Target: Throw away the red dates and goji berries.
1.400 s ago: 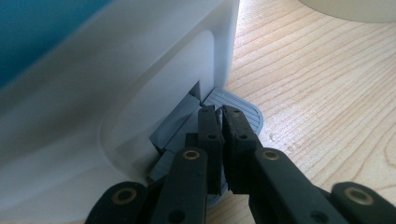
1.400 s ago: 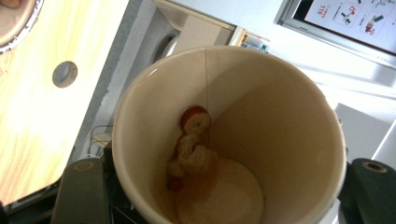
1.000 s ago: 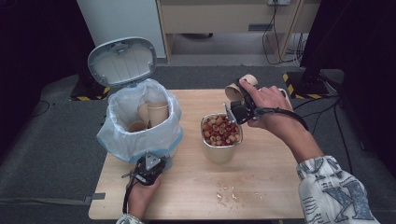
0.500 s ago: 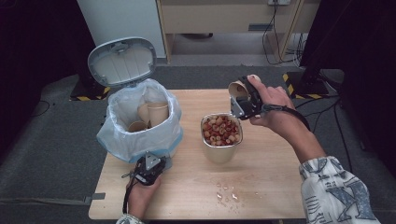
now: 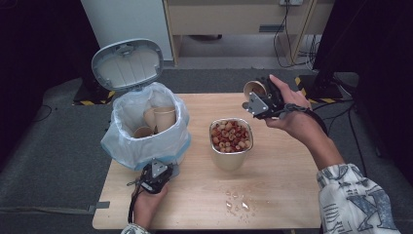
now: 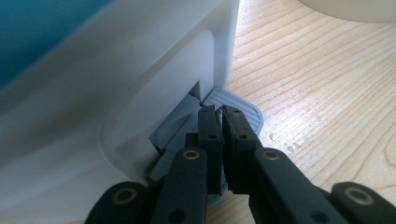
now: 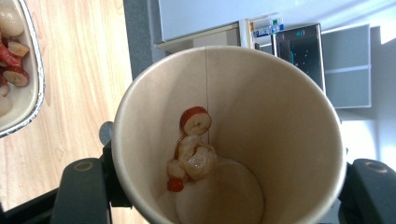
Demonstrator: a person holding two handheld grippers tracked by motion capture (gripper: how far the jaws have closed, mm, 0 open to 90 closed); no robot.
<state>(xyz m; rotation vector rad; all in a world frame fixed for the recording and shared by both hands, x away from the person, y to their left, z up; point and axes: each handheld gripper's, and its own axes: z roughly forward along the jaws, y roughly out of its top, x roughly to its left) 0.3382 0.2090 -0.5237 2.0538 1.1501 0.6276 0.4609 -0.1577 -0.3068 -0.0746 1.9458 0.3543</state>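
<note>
On the light wooden table (image 5: 287,195), the right tool (image 5: 257,99) was clamped on a brown paper cup (image 5: 254,88), its 2 black jaws pressing the cup's sides from left and right in the right gripper view. In the high view that cup was held in the air above the far right part of the table, beyond and to the right of the silver metal container of red and pale food pieces (image 5: 231,142), tipped on its side with its mouth turned toward the camera on the tool. Inside the cup a few leftover pieces (image 7: 192,154) clung to the wall and the bottom: a red-rimmed slice, some pale lumps and a small red bit. The edge of the metal container showed at the upper left of the right gripper view. The left tool (image 5: 155,175) lay low at the near foot of the white pedal bin with a clear plastic liner (image 5: 146,126), which stood on the left part of the table with its grey lid (image 5: 127,63) raised. In the left gripper view its 2 jaws were closed together with nothing between them, their tips resting on the grey ribbed foot pedal (image 6: 238,108) at the base of the bin. Several brown paper cups (image 5: 158,119) lay inside the liner. A few small crumbs (image 5: 237,201) were scattered on the table near its front edge.
</note>
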